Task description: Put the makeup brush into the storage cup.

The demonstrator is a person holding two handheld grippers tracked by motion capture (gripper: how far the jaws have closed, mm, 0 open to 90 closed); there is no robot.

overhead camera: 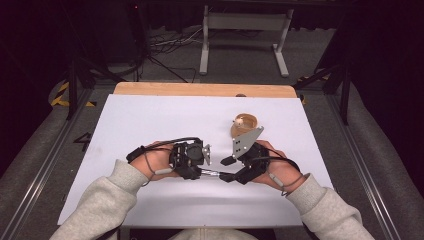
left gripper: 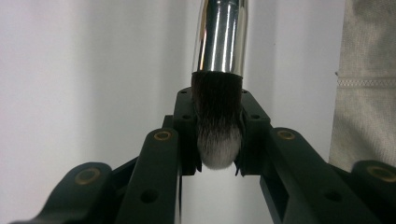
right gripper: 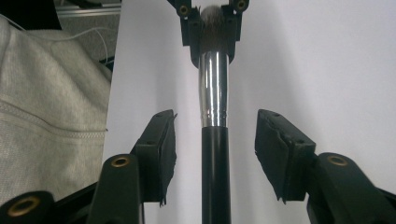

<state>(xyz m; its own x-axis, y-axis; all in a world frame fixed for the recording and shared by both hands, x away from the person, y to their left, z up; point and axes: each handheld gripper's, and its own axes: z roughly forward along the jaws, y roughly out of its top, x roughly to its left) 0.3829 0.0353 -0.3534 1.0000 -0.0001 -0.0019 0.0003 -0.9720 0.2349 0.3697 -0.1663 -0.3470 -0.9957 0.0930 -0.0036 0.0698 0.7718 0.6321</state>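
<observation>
1. A makeup brush [overhead camera: 212, 173] is held level above the bench, between the two grippers; its long axis runs from the left gripper [overhead camera: 200, 159] to the right gripper [overhead camera: 231, 169].
2. The left gripper's jaws are clamped on the bristle head [left gripper: 217, 126] of the brush; in the left gripper view the dark tuft with its pale tip is seen squeezed between the pads, and the chrome ferrule [left gripper: 220, 35] points straight away from them.
3. The right gripper's jaws stand apart, one on each side of the black handle [right gripper: 215, 172]; a clear gap is left on both sides, so nothing is pressed. The handle is centred between them and lies along their line.
4. The coming move is judged to turn on that alignment: the handle already lies between the right jaws, so only a closing is needed, with no sideways shift.
5. The right gripper is the nearer one to the handle end; the left is at the bristle end.
6. A small brown round dish [overhead camera: 244, 125] sits beyond the brush, near the right gripper and apart from it.
7. The bench [overhead camera: 150, 120] is covered with a white sheet, with a wooden edge showing at the far side.
8. Beyond the bench, grey floor, cables and a white frame stand [overhead camera: 244, 35] are seen in a dark room.
</observation>
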